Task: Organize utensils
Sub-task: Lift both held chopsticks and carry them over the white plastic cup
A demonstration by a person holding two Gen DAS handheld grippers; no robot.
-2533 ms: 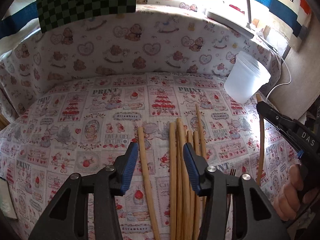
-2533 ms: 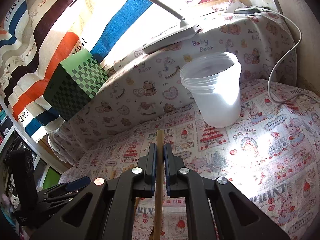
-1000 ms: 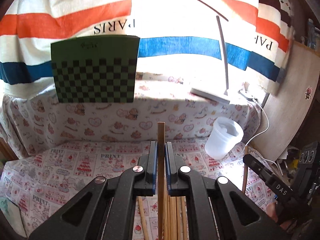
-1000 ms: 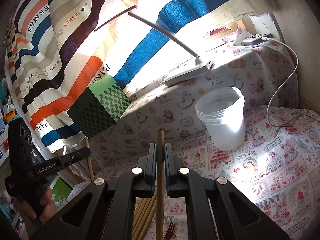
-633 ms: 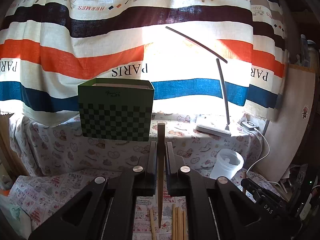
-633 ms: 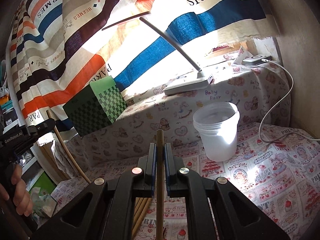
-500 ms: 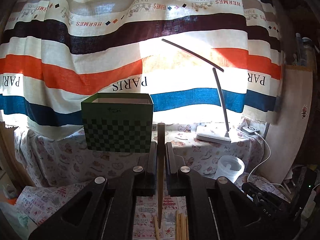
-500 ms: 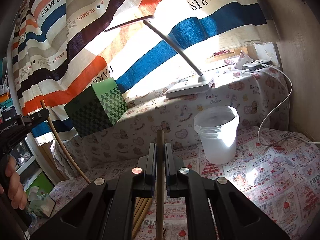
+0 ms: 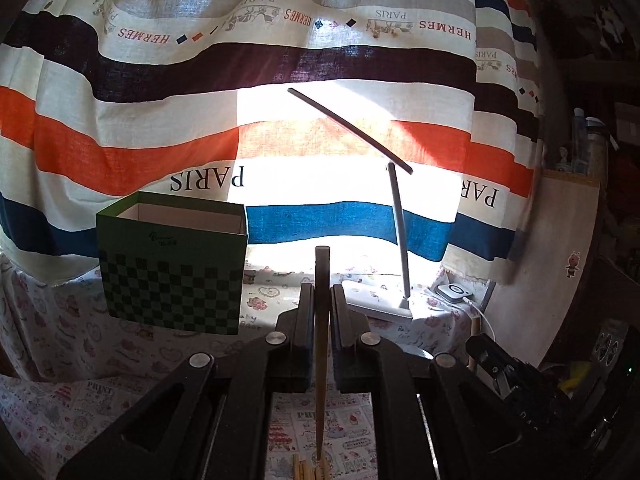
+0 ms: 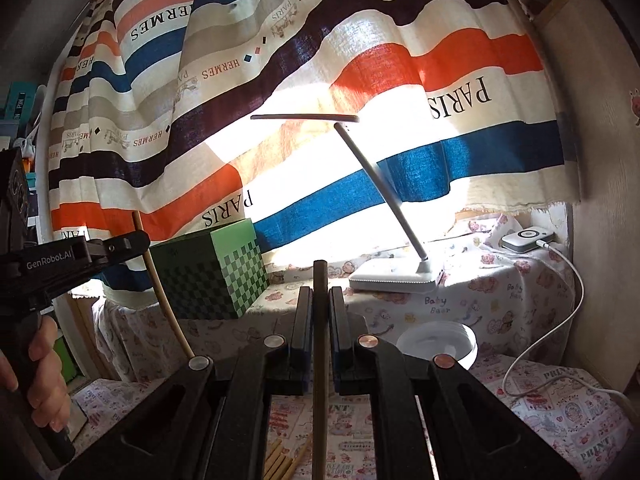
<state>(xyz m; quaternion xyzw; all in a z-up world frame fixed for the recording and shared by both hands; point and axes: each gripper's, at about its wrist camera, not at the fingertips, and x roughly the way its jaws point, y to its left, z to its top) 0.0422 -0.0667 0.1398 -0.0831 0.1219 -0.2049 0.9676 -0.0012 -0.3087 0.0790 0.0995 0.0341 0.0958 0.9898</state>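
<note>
Two wooden chopsticks held upright, more lying below

One chopstick (image 9: pixel 321 344) stands between each pair of tongs, the other (image 10: pixel 319 360) likewise; loose chopsticks (image 10: pixel 280 462) lie on the printed cloth, white cup (image 10: pixel 438 344) nearby.

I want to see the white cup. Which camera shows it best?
The right wrist view: the white cup shows its round rim just past the right gripper, partly hidden by it. In the left wrist view I cannot find the cup.

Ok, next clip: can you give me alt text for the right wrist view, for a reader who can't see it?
The right gripper is shut on a wooden chopstick, held above a printed tablecloth with more chopsticks below. At left, the left gripper holds another chopstick; behind are a green checkered box, a white tub, a desk lamp and a striped curtain.
</note>
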